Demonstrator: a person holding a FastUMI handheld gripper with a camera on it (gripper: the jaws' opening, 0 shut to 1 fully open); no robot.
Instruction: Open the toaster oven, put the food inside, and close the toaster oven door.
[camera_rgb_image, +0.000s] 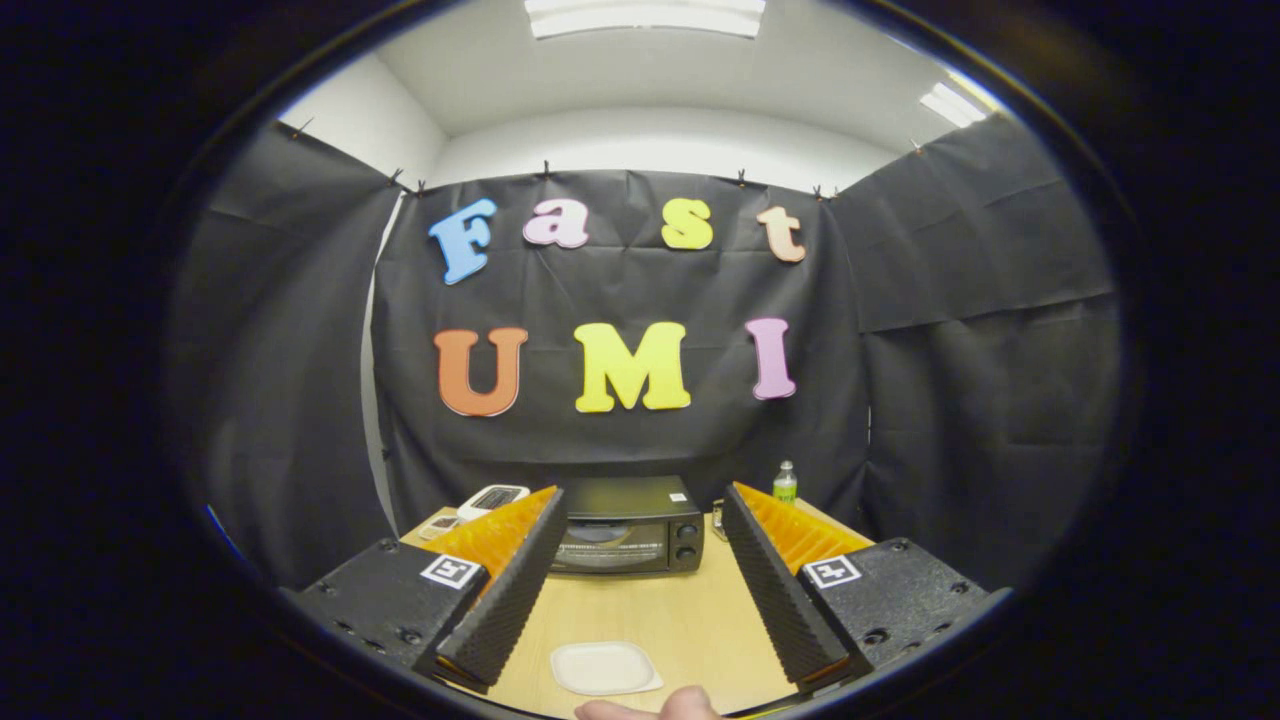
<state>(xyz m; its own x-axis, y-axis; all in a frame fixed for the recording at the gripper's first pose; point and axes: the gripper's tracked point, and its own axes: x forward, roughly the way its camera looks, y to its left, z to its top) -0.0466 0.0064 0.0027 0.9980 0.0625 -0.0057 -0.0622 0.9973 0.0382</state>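
Note:
A black toaster oven (627, 526) stands at the far end of the wooden table (690, 620), its glass door closed, two knobs on its right side. A white square plate (605, 667) lies on the table near me, between the fingers and below them. I cannot make out any food on it. My gripper (640, 505) is open, held well above the table, with nothing between its fingers. The oven shows in the gap beyond the fingers.
A small green-labelled bottle (785, 482) stands at the table's back right, behind the right finger. A white device (492, 498) lies at the back left beside the oven. Part of a person's hand (650, 708) shows at the table's near edge.

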